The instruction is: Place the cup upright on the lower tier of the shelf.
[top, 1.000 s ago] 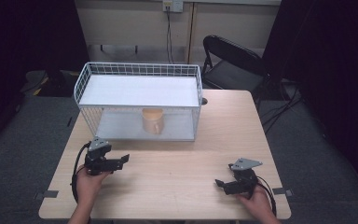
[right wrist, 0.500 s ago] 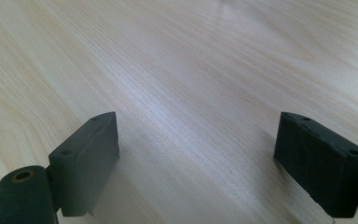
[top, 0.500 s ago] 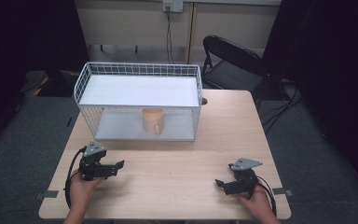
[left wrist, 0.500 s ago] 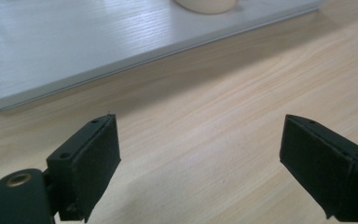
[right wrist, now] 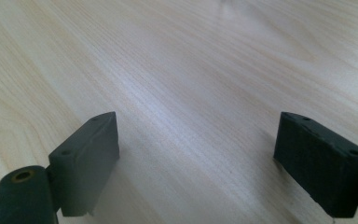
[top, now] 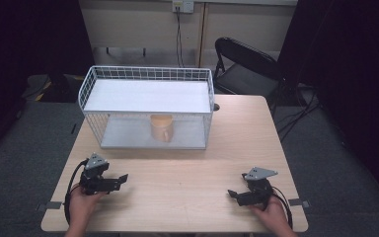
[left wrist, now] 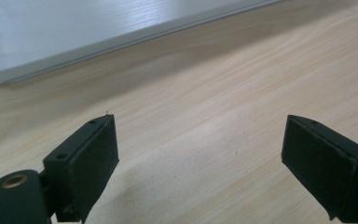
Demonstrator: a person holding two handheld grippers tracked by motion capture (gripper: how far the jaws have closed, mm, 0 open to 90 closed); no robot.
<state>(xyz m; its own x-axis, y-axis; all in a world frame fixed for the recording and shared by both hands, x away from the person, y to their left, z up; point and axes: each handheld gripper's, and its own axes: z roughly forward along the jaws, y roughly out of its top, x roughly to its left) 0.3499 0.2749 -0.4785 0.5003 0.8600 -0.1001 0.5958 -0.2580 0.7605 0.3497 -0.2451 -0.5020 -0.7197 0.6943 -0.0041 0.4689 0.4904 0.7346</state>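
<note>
A white wire rack [top: 147,96] with two shelves stands at the back of the wooden table [top: 187,168]. On its lower shelf sits a tan mug [top: 161,127] with its handle toward the front. My left gripper [top: 122,178] rests low on the table at the front left, open, with nothing between its jaws [left wrist: 200,158]. My right gripper [top: 232,194] lies at the front right, also open and empty [right wrist: 196,158]. The left gripper view has the rack's lower shelf edge [left wrist: 98,32] ahead of it.
A black folding chair [top: 246,64] stands behind the table's right rear corner. Cables trail from both grippers toward the front edge. Bare wood lies between the two grippers and in front of the rack.
My left gripper has drawn back toward the front left edge and settled lower on the table. The right gripper has stayed put.
</note>
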